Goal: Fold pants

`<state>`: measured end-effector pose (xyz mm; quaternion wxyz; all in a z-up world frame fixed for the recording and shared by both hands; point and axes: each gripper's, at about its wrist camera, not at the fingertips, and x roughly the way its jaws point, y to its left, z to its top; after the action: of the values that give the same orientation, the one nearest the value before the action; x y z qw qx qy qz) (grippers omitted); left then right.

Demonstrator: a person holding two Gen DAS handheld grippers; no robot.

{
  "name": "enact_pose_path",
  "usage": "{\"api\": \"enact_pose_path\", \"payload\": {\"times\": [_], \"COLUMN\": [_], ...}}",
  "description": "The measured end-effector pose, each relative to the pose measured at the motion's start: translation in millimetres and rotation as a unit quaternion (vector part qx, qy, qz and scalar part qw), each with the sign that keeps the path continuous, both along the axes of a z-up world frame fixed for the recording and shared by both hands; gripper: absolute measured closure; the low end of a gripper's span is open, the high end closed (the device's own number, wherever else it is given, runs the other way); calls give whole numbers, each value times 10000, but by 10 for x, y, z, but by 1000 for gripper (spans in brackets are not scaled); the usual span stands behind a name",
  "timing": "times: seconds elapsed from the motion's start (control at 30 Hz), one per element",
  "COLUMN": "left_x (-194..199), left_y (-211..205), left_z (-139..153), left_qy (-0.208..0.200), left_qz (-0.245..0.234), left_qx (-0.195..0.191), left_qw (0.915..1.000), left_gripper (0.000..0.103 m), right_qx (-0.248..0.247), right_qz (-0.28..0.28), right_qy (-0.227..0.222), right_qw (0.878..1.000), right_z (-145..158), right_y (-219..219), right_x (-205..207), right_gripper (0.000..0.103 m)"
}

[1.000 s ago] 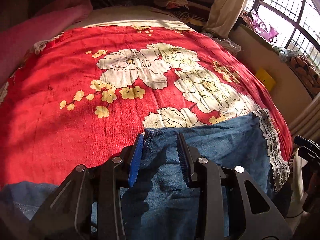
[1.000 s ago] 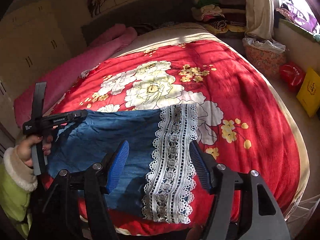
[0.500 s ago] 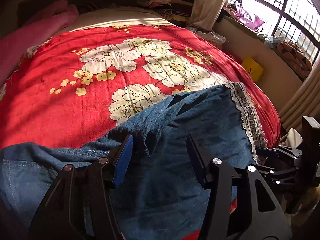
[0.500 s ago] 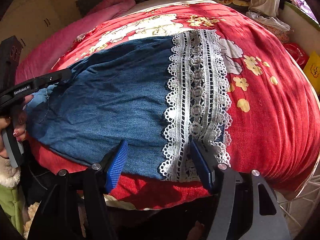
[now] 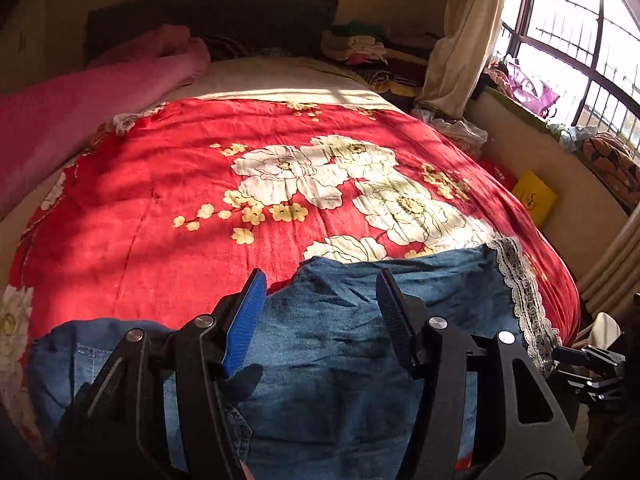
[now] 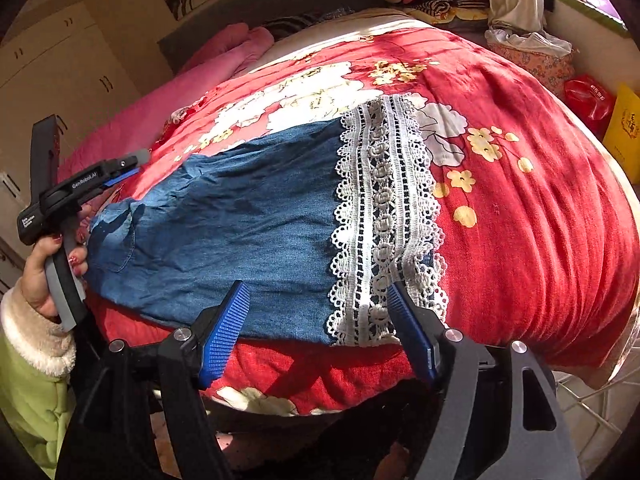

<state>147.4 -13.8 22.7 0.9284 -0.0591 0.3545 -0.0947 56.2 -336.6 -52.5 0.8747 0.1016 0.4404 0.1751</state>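
Two claws were in play, both yours. Your left claw (image 5: 320, 292) hung above the pants (image 5: 360, 340) with its jaws apart and nothing pinched between the blue pads (image 5: 244, 320); denim lay beneath it, not clamped. Your right claw (image 6: 318, 312) sat at the near edge of the bed, jaws opening, pads clear of the fabric, with the lace hem (image 6: 384, 216) just ahead of its right finger and the denim edge between the two fingers but ungripped.

Pants lay flat on the red flowered quilt (image 6: 520, 200), near the bed's front edge, folded into a blue rectangle with the white lace band at its right end. In the left view, more denim spread out to the lower left under the claw, rumpled there.

Your left hand (image 6: 40, 272) gripped the handle of the left claw at the pants' left end, cream cuff and green sleeve (image 6: 28, 380) below it. A pink blanket (image 5: 80, 112) lay along the far left of the bed. A yellow box (image 5: 534, 198) stood by the wall at right.
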Motion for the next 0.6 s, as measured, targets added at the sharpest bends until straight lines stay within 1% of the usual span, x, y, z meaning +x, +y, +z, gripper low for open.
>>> {"api": "enact_pose_path", "payload": {"times": [0.03, 0.1, 0.17, 0.2, 0.27, 0.3, 0.33, 0.4, 0.47, 0.5, 0.53, 0.57, 0.6], "left_x": [-17, -3, 56, 110, 256, 327, 401, 538, 614, 617, 602, 577, 542], "left_y": [12, -35, -147, -201, -301, -327, -342, -345, -329, -337, -363, -393, -431], "left_z": [20, -42, -187, -263, -427, -510, -590, -749, -849, -847, -801, -718, -603], "left_qy": [33, 277, 522, 625, 847, 968, 1069, 1282, 1336, 1351, 1386, 1413, 1372], "left_qz": [-85, -392, -663, -726, -791, -804, -740, -631, -621, -637, -659, -728, -864], "left_qx": [-17, -114, -272, -282, -265, -289, -253, -146, -184, -148, -108, -155, -314], "left_qw": [10000, 9988, 9961, 9950, 9929, 9916, 9912, 9896, 9889, 9887, 9881, 9872, 9863], "left_gripper": [53, 53, 53, 53, 53, 58, 59, 59, 58, 57, 53, 50, 44], "right_qx": [14, 25, 50, 39, 14, -2, -11, 13, 17, 11, 22, 44, 74], "right_qz": [15, 16, 21, 15, 1, -24, -59, -158, -263, -318, -360, -404, -461], "right_qy": [-9, -22, -41, -42, -37, -41, -67, -108, -161, -198, -227, -247, -260], "right_qw": [10000, 10000, 10000, 10000, 10000, 10000, 10000, 9998, 9995, 9993, 9991, 9989, 9986], "right_z": [6, 16, 24, 29, 39, 49, 64, 90, 123, 143, 158, 168, 173], "right_y": [9, 26, 38, 42, 38, 25, 3, -66, -139, -177, -216, -257, -302], "right_x": [-3, -4, -8, -16, -36, -48, -63, -91, -127, -144, -164, -183, -200], "right_gripper": [32, 32, 32, 32, 32, 32, 32, 31, 30, 30, 29, 28, 27]}}
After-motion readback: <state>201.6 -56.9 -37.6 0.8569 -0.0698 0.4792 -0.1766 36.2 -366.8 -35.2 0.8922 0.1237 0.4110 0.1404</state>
